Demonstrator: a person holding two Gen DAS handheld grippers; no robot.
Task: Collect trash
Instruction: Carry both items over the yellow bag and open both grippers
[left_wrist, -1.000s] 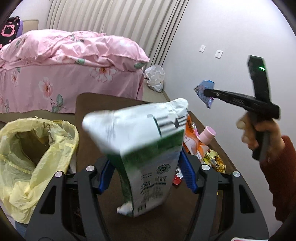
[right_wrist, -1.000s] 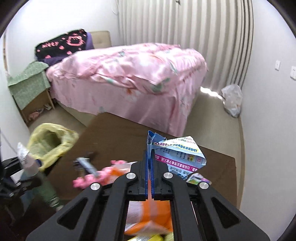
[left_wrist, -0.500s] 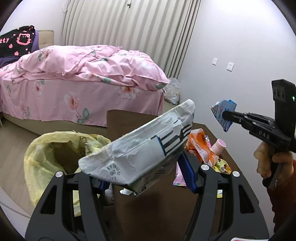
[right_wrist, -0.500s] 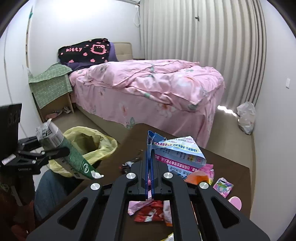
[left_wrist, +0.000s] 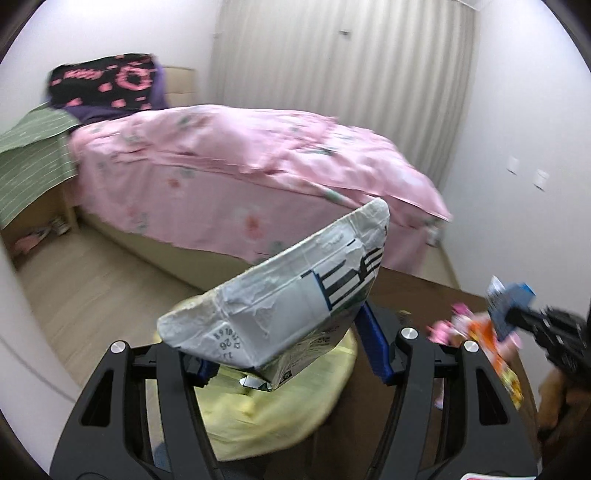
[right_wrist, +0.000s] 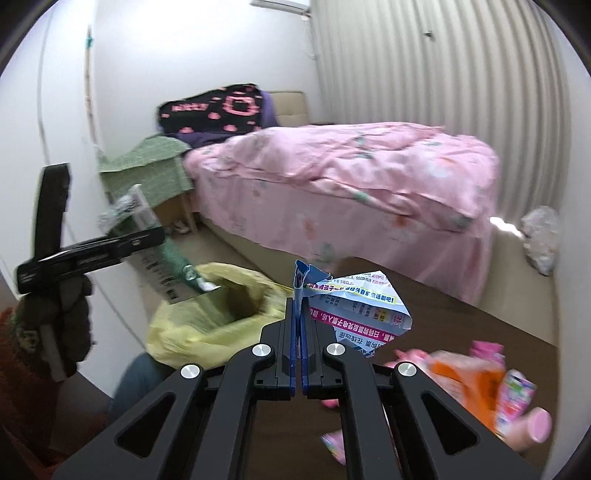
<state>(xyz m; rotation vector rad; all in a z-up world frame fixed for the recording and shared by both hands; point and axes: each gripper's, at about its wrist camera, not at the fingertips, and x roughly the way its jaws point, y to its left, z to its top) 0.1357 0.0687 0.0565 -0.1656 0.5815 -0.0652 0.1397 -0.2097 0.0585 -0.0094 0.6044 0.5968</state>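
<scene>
We had the crumpled milk carton (left_wrist: 291, 314) clamped across its sides in the left gripper (left_wrist: 291, 354), above the yellow trash bag (right_wrist: 207, 325) — light, crushable, we judged. The right gripper (right_wrist: 298, 325) pinched a thin paper wrapper (right_wrist: 362, 306) by its edge — flimsy.

The crumpled white and green paper carton (left_wrist: 291, 306) bears stamped digits, seen upside down, roughly "21 26" over "2018…"; the rest is unclear. The torn white, blue and pink paper packet (right_wrist: 360, 310) carries upside-down Chinese print, too blurred to read. The black blanket with pink shapes (left_wrist: 107, 79) shows blurred pink lettering.
</scene>
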